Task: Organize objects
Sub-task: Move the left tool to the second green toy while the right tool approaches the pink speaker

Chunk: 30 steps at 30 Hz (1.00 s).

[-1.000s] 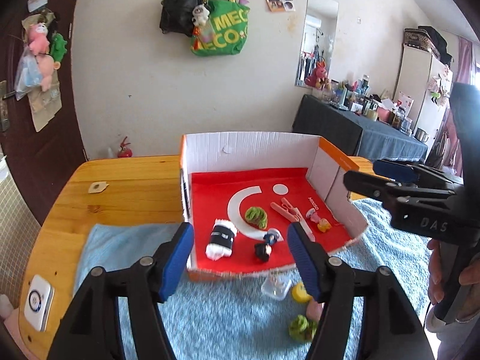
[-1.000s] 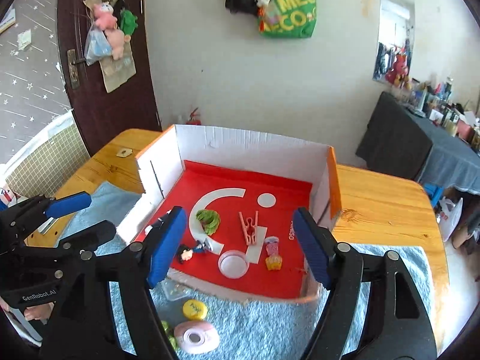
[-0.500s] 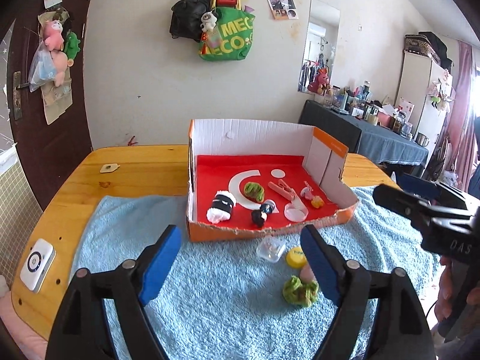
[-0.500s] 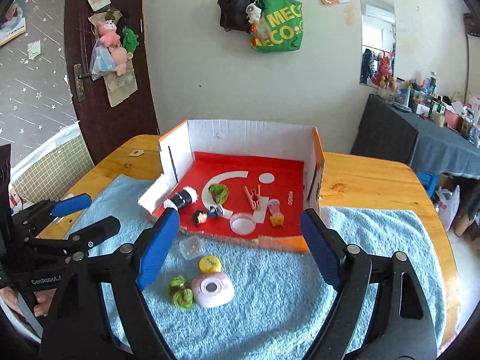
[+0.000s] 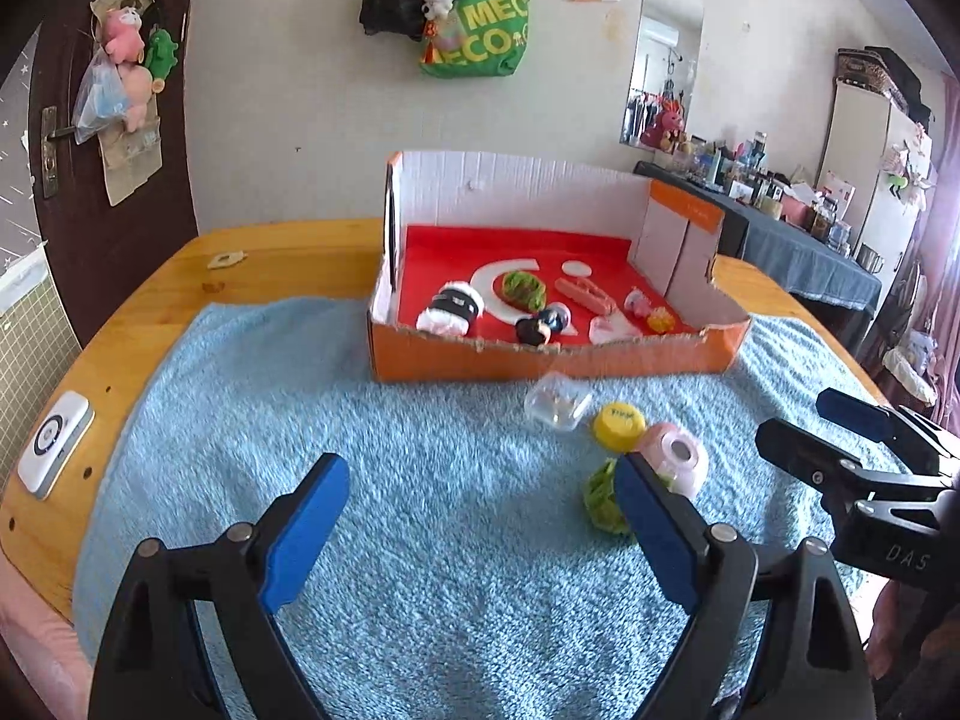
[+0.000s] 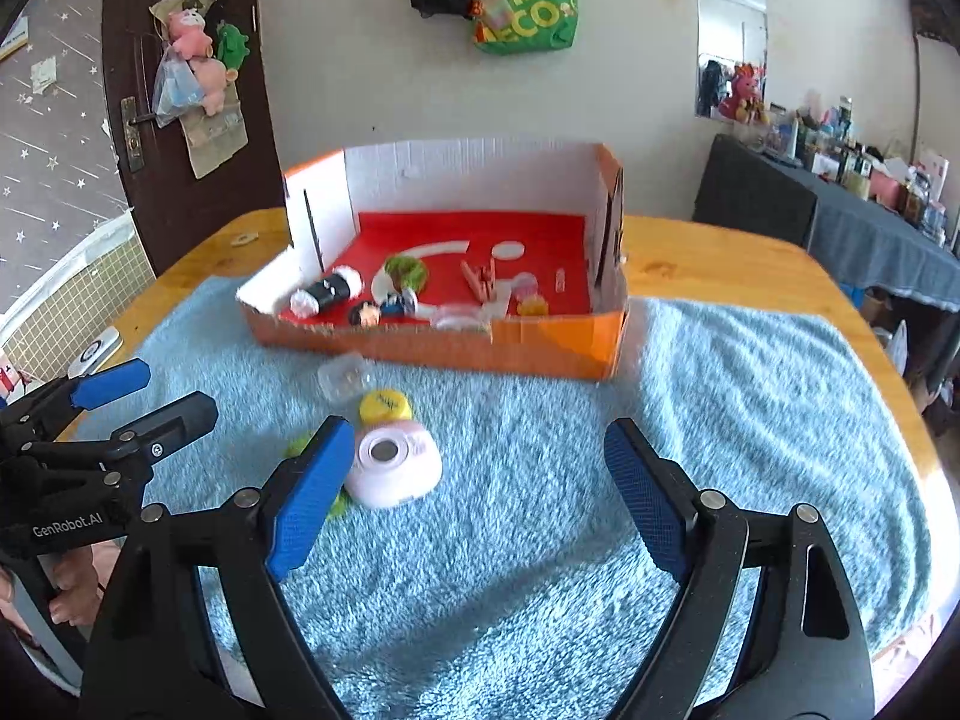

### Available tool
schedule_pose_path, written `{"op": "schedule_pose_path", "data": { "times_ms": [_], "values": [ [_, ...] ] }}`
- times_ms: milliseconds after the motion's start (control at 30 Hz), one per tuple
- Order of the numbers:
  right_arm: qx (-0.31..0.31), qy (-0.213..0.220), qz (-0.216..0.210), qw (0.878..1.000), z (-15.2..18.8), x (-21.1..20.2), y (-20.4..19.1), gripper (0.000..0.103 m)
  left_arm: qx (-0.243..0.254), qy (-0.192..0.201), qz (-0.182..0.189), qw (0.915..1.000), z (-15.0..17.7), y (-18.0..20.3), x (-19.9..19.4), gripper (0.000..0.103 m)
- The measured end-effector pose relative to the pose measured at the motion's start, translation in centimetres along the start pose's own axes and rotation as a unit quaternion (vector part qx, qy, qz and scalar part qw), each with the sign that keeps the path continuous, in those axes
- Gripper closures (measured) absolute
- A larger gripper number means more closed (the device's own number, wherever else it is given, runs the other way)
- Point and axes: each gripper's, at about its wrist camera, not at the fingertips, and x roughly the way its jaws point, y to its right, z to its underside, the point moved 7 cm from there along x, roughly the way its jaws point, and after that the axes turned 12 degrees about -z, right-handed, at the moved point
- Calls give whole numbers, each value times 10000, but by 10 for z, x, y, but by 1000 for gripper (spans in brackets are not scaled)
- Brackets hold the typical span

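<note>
An orange cardboard box (image 5: 600, 360) (image 6: 540, 348) with a red floor holds several small items. On the blue towel before it lie a clear small container (image 5: 555, 405) (image 6: 343, 375), a yellow cap (image 5: 619, 422) (image 6: 384, 405), a pink round object (image 5: 675, 462) (image 6: 393, 465) and a green scrunchie (image 5: 600, 501) (image 6: 300, 447). My left gripper (image 5: 480, 531) is open and empty, low over the towel, left of these items. My right gripper (image 6: 480, 501) is open and empty; its left finger partly hides the scrunchie.
The towel (image 5: 360, 420) covers a wooden table (image 5: 150, 312). A white device (image 5: 54, 444) lies at the table's left edge. A dark-clothed side table (image 6: 840, 222) with clutter stands at the back right. A door (image 6: 150, 120) is at the back left.
Both grippers have pulled back from the box toward the near side of the towel. The loose items on the towel now lie closer to the fingers.
</note>
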Motion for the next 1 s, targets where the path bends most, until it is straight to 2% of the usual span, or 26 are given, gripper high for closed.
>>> {"op": "schedule_pose_path", "data": {
  "times_ms": [200,533,667,867,1000],
  "values": [
    [153,-143,33,9998,14,11,8,18,39,-108,-15,9999,10,3,8,12],
    [172,-214,-39,9996,17,17,8,18,265,-295,100,9992,17,13,12,12],
    [251,-240,-41,9994,17,18,14,18,519,-485,449,9965,25,30,14,12],
    [482,-266,-61,9985,18,19,26,18,507,-832,744,9925,32,46,31,12],
    [571,-321,-41,9978,20,19,30,18,622,-754,664,9930,31,52,36,12]
  ]
}}
